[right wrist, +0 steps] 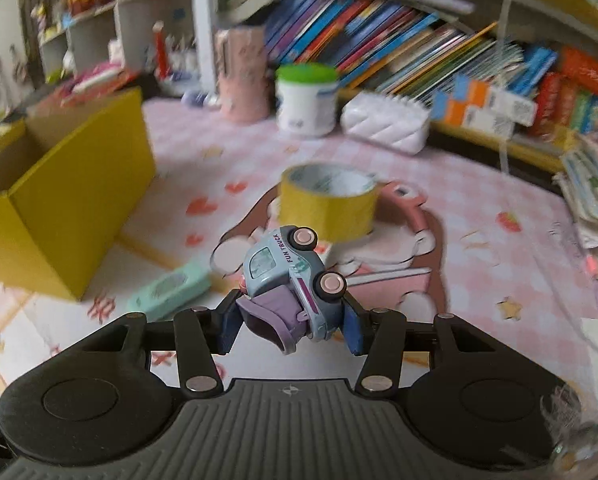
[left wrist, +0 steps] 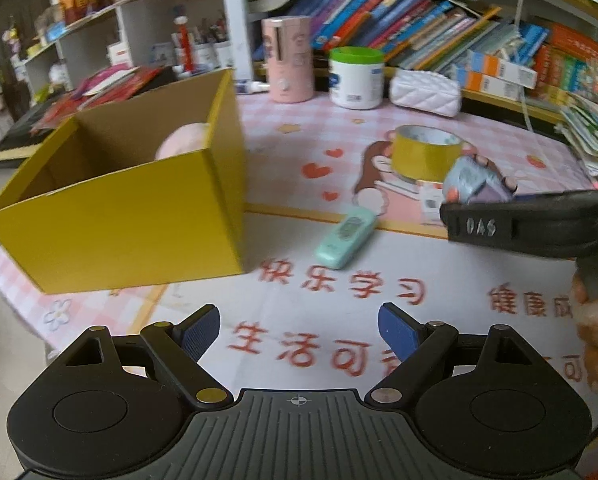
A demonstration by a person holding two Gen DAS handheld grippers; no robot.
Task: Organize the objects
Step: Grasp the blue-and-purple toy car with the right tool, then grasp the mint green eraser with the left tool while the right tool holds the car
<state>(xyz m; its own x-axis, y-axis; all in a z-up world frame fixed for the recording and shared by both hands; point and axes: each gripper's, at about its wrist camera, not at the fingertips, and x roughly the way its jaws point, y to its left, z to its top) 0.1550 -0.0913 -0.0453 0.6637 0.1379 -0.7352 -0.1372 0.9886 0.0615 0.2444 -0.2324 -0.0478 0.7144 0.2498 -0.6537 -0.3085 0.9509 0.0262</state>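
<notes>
- Right gripper point(right wrist: 290, 322) is clamped on a light-blue toy truck point(right wrist: 291, 280), held tipped above the table.
- Left gripper point(left wrist: 299, 326) hangs with fingers apart, holding nothing.
- A mint remote point(left wrist: 345, 237) lies beside the yellow box point(left wrist: 131, 216), which holds something pink, perhaps a plush toy.
- A yellow tape roll point(right wrist: 329, 200) stands beyond.

Yellow box point(left wrist: 131, 216), pale-blue toy truck point(right wrist: 291, 276)

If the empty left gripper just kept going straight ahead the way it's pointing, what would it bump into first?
Probably the mint-green case lying flat on the mat, slightly right of the midline of the open left gripper. If it passed above that, the yellow tape roll lies farther on. Depth is hard to judge here.
</notes>
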